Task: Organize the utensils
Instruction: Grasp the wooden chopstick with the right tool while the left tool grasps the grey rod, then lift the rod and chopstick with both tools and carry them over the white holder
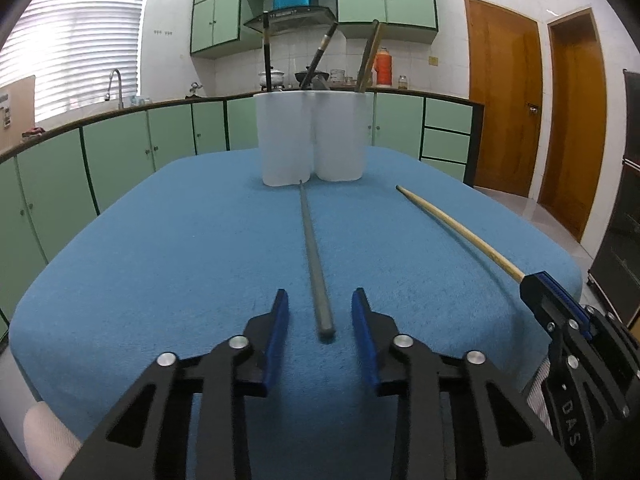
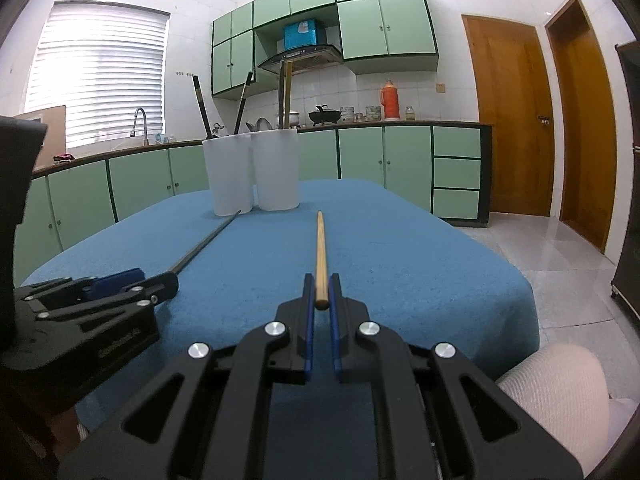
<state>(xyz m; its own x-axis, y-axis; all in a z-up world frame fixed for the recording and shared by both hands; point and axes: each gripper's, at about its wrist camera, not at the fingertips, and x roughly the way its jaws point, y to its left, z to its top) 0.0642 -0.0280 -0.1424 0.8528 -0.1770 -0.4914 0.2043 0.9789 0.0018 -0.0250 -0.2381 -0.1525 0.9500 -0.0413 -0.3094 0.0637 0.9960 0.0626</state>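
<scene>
A grey chopstick lies on the blue tablecloth, its tip touching the foot of a white two-part holder. Its thick near end sits between the blue pads of my left gripper, which stands open with a gap on each side. My right gripper is shut on the end of a wooden chopstick that points toward the holder. Several dark and wooden chopsticks stand upright in the holder. The right gripper also shows in the left wrist view, and the left gripper in the right wrist view.
The table drops off at its right edge to a tiled floor with two wooden doors beyond. Green cabinets and a counter run behind the table. A person's white-clad knee shows near the front edge.
</scene>
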